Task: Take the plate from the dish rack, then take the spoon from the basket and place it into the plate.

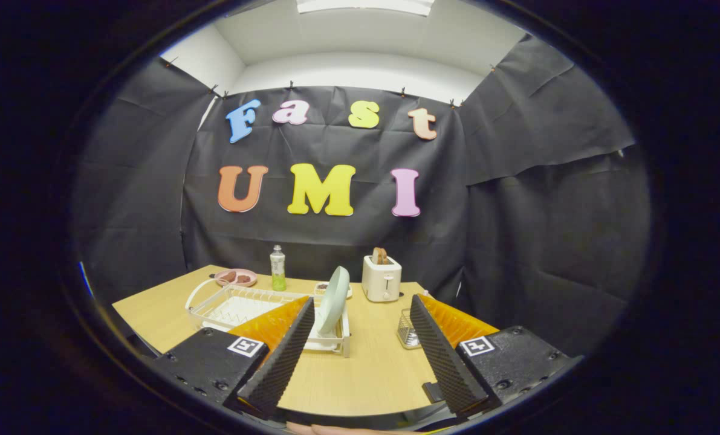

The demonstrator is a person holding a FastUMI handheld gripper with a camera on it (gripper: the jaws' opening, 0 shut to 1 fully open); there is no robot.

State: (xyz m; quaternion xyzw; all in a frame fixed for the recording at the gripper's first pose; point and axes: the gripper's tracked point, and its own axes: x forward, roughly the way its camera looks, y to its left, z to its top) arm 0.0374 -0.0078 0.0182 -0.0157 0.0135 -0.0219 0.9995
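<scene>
A pale green plate (334, 300) stands on edge in the white dish rack (239, 305) on the wooden table, just ahead of my left finger. A small wire basket (407, 329) sits on the table beside my right finger, partly hidden by it; the spoon inside cannot be made out. My gripper (360, 347) is open, its two black ribbed fingers (281, 356) spread wide above the near part of the table, with nothing between them. The plate is beyond the fingertips, apart from them.
A white toaster (381, 278) with bread in it stands behind the basket. A green bottle (277, 268) and a pink dish (236, 277) with food sit at the back of the table, and a small dish behind the plate. Bare wood (366, 368) lies between the fingers.
</scene>
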